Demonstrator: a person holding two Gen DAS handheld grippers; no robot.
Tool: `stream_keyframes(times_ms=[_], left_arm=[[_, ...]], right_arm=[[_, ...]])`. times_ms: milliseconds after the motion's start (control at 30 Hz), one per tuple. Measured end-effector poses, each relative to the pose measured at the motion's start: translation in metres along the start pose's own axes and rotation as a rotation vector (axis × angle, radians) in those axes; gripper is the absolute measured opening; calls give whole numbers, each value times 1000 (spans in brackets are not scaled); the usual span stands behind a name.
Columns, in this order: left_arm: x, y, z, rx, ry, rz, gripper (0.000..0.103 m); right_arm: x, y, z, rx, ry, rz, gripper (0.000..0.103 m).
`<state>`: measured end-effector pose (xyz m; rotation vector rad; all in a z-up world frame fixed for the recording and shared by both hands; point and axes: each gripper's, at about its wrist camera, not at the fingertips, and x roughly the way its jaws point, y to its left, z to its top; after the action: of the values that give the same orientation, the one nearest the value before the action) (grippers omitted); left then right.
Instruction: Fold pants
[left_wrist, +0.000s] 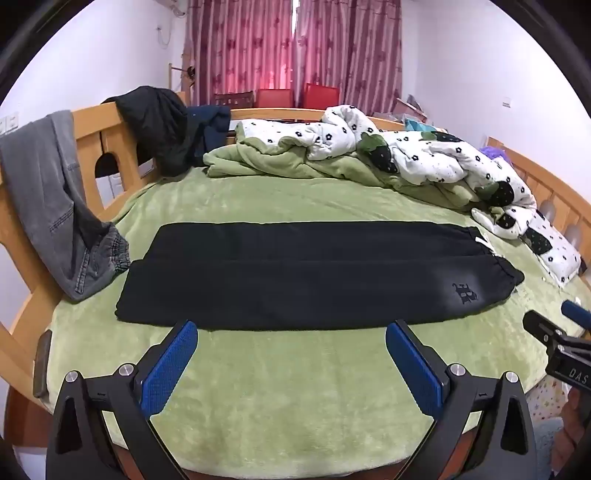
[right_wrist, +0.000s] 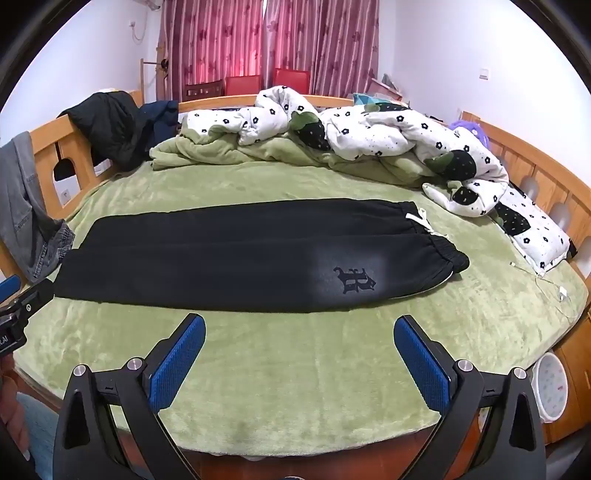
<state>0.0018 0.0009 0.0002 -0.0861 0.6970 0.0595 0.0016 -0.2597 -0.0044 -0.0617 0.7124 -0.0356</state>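
Black pants (left_wrist: 314, 277) lie flat across the green bed blanket (left_wrist: 295, 387), the two legs side by side, waistband with white drawstring (right_wrist: 421, 221) at the right, leg ends at the left. An embroidered logo (right_wrist: 354, 278) shows near the waist. The pants also fill the middle of the right wrist view (right_wrist: 240, 258). My left gripper (left_wrist: 291, 332) is open and empty, just short of the pants' near edge. My right gripper (right_wrist: 299, 328) is open and empty, also just short of the near edge, toward the waist. The right gripper also shows at the right edge of the left wrist view (left_wrist: 554, 332).
A rumpled white flowered duvet (right_wrist: 388, 133) and green blanket lie along the far side. Grey jeans (left_wrist: 55, 206) and dark clothes (left_wrist: 155, 125) hang on the wooden bed frame (left_wrist: 88, 147) at left. A charging cable (right_wrist: 550, 284) lies at the right. A phone (left_wrist: 42, 363) sits at the left edge.
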Motion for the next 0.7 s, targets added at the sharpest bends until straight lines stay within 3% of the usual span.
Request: stream_keyframes(times_ms=[200, 700], left_arm=[[-7, -4, -7, 22, -47, 11, 103], [-3, 4, -5, -3, -23, -5, 103]], right_arm=[[0, 1, -1, -4, 8, -3, 101], [2, 0, -2, -8, 19, -3, 101]])
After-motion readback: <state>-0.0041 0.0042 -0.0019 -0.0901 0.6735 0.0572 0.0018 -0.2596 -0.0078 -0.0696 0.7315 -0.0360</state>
